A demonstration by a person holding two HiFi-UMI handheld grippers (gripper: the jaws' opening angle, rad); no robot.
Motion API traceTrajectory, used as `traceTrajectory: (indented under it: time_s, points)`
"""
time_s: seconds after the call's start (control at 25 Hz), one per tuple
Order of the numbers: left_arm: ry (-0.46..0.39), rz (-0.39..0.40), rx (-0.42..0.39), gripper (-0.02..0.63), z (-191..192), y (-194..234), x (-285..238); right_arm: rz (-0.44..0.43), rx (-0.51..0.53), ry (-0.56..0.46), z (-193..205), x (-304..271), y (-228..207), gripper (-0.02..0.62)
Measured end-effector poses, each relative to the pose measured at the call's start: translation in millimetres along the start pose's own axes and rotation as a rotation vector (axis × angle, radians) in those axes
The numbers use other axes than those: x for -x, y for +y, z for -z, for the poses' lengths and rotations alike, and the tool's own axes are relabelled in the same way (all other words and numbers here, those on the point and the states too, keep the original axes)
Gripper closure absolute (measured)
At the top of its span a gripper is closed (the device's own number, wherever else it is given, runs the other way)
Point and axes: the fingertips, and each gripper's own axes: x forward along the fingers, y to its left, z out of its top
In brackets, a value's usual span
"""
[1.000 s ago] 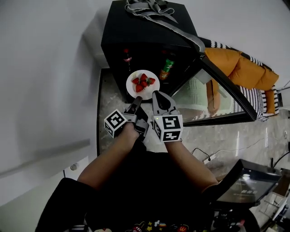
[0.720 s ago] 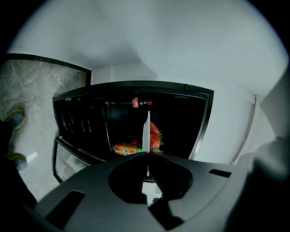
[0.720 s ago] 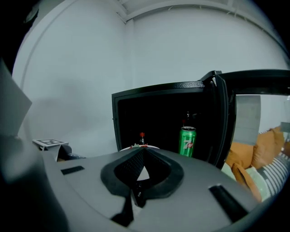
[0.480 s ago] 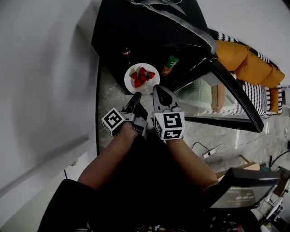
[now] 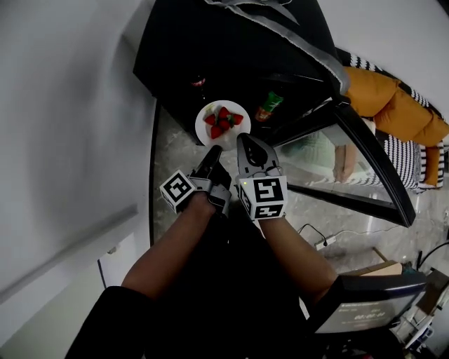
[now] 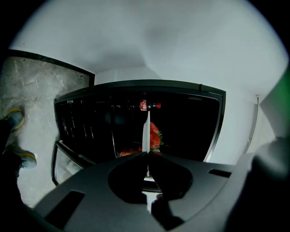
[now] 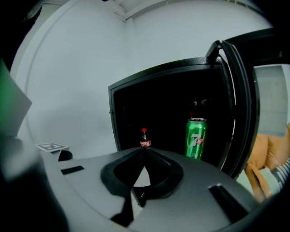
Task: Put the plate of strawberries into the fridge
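Note:
A white plate with several red strawberries hangs in front of the open black fridge. My left gripper is shut on the plate's near rim. In the left gripper view the plate shows edge-on between the jaws of the left gripper, with strawberries beside it. My right gripper is shut with nothing in it, just right of the plate. Past the right gripper, the right gripper view looks into the dark fridge interior.
Inside the fridge stand a green soda can and a small cola bottle. The glass fridge door swings open to the right. A grey cloth lies on the fridge top. An orange jacket is beyond the door.
The plate and both grippers have edged a little closer to the fridge opening. The left gripper keeps its hold on the plate, and the right stays shut.

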Motion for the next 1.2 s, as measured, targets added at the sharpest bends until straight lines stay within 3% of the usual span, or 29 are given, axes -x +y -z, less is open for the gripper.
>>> traceTrajectory:
  time_s: [0.76,1.2]
  points:
    - [-0.02,-0.057,0.003,0.595,-36.7,93.1,-43.5,0.027,-0.031,0.042,63.0,-46.7,-21.8,0.591]
    - [-0.021,-0.045,-0.012,0.597,-44.7,110.2,-64.1,0.043,-0.038,0.051,80.4,-66.8,-31.3,0.591]
